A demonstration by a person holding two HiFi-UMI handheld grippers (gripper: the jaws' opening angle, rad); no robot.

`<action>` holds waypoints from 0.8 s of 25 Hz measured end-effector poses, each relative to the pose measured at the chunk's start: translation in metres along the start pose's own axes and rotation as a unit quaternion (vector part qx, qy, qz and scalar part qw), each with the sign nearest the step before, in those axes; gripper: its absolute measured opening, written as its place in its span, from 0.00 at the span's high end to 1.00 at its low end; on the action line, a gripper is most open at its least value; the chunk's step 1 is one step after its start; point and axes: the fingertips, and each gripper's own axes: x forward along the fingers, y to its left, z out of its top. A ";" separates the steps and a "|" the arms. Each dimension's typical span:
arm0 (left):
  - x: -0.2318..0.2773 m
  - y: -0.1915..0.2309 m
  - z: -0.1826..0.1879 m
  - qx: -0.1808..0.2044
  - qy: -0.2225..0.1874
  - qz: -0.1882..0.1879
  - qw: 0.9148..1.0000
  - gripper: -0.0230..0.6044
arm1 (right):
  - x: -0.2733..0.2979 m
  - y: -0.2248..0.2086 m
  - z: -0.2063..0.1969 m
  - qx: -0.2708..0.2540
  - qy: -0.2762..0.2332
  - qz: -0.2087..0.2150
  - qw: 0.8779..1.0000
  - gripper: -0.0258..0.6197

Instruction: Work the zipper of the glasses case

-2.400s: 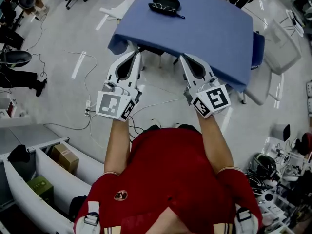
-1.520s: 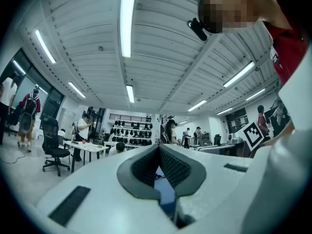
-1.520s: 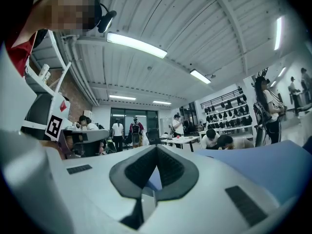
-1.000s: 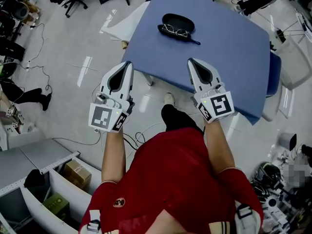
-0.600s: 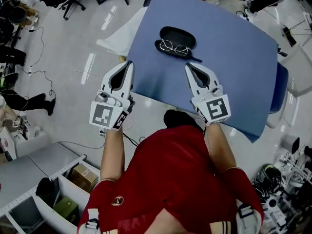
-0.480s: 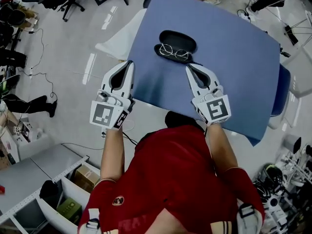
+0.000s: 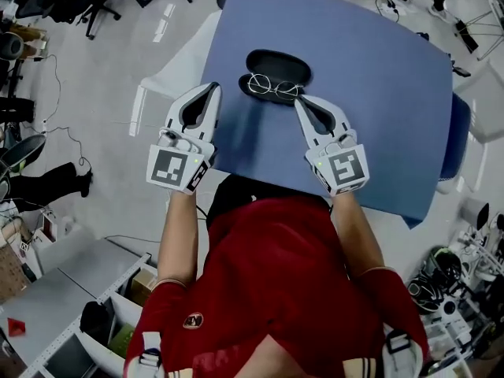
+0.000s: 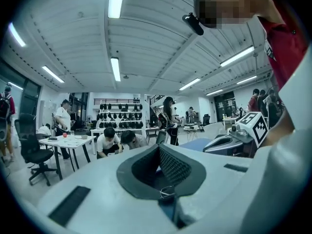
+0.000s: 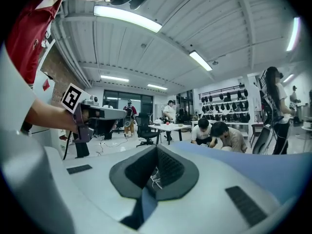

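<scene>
the glasses case (image 7: 277,64) lies open on the blue table (image 7: 378,101), just ahead of both grippers. the left gripper (image 7: 213,89) and right gripper (image 7: 298,101) have jaws pressed together, empty. they likely need to spread first: one steadying the case, one pinching its zipper.

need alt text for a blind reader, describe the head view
A person in red holds the left gripper and right gripper, both shut, over the near edge of a blue table. An open black case with glasses in it lies just beyond the tips, nearest the right one.
</scene>
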 end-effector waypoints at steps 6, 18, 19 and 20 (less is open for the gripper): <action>0.032 0.011 -0.016 0.008 0.024 -0.038 0.999 0.95 | 0.011 -0.002 0.001 -0.007 0.018 -0.034 0.999 0.96; 0.087 0.023 -0.046 0.086 0.077 -0.155 0.981 0.95 | 0.028 0.010 -0.007 -0.001 0.055 -0.111 0.992 0.96; 0.092 0.021 -0.049 0.092 0.080 -0.164 0.979 0.95 | 0.029 0.009 -0.008 -0.002 0.058 -0.116 0.992 0.96; 0.098 0.018 -0.052 0.098 0.085 -0.174 0.976 0.95 | 0.028 0.007 -0.010 -0.002 0.060 -0.120 0.991 0.96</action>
